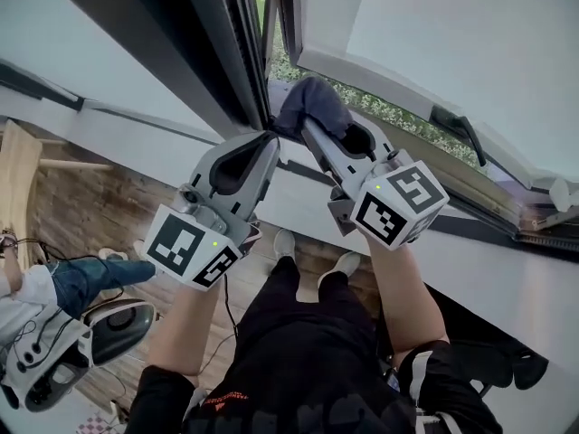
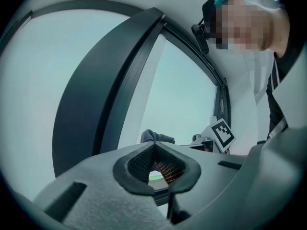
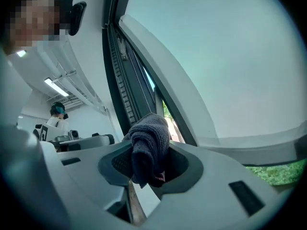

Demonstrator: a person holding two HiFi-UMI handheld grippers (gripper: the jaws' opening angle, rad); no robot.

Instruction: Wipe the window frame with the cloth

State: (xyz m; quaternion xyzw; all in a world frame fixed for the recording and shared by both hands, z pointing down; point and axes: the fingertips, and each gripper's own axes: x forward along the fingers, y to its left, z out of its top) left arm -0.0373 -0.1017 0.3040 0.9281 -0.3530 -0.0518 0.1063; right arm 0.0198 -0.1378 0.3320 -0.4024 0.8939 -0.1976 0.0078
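A dark grey cloth [image 1: 310,103] is bunched in my right gripper [image 1: 308,127], whose jaws are shut on it; in the right gripper view the cloth [image 3: 149,145] hangs folded between the jaws. The cloth presses against the dark window frame [image 1: 237,57] at the lower corner of the opening. My left gripper [image 1: 269,139] is shut with nothing in it, tip close beside the cloth [image 2: 154,136] and near the frame [image 2: 96,95].
An open white sash [image 1: 434,34] with a black handle [image 1: 457,127] swings out at the right. The white sill [image 1: 493,260] runs below. An iron [image 1: 116,327] and a seated person's leg [image 1: 95,277] are on the floor at lower left.
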